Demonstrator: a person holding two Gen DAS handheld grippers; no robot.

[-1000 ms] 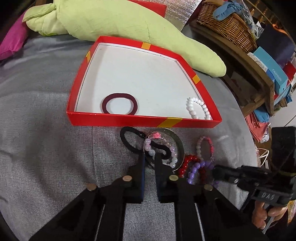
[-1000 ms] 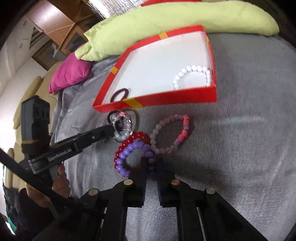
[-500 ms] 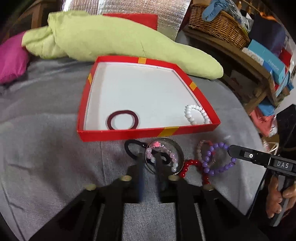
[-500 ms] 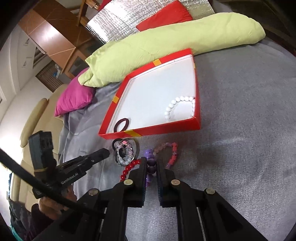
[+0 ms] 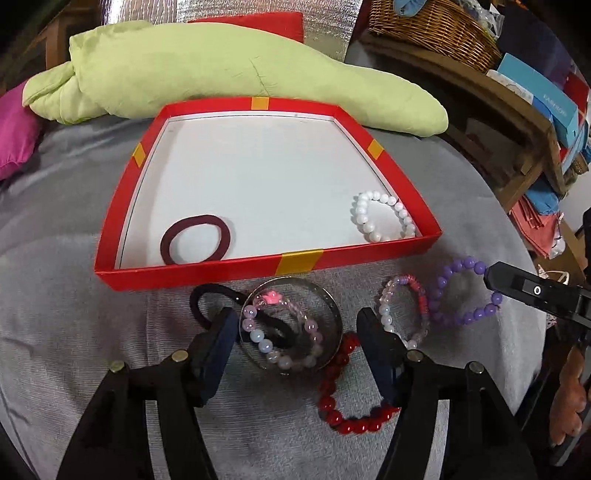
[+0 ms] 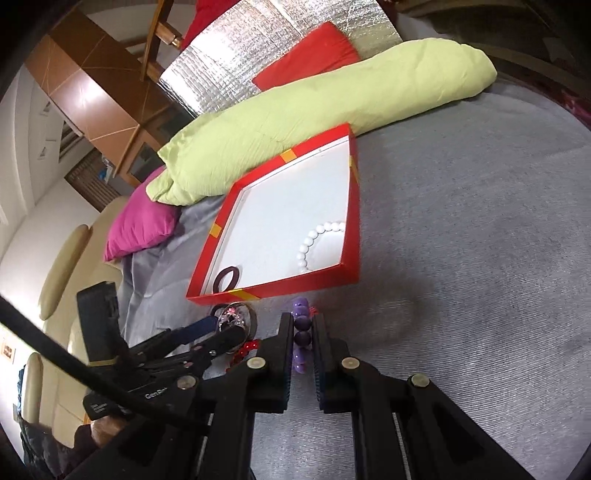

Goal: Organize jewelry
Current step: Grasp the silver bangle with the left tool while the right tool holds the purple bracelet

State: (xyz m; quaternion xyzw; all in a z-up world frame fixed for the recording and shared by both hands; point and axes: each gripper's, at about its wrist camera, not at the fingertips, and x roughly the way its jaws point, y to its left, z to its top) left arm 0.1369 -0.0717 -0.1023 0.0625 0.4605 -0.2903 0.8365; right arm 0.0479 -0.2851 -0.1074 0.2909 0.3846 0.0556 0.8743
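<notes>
A red box (image 5: 114, 229) with a white floor lies on grey cloth and holds a maroon hair tie (image 5: 197, 243) and a white bead bracelet (image 5: 384, 216). In front of it lie a metal bangle (image 5: 334, 314), a pale bead bracelet (image 5: 280, 360), a black hair tie (image 5: 207, 297), a red bead bracelet (image 5: 343, 406) and a pink bead bracelet (image 5: 404, 317). My left gripper (image 5: 297, 325) is open around the bangle. My right gripper (image 6: 303, 321) is shut on a purple bead bracelet (image 5: 461, 291), held above the cloth near the box; it also shows in the right wrist view (image 6: 301, 332).
A long green pillow (image 5: 221, 70) lies behind the box, a magenta cushion (image 5: 14, 133) at far left. A wooden shelf with a wicker basket (image 5: 439, 29) and boxes stands at right. Grey cloth (image 6: 480, 258) stretches right of the box.
My right gripper has lifted the purple bracelet off the pile and raised it toward the box. My left gripper has opened wide and pulled back from the bangle.
</notes>
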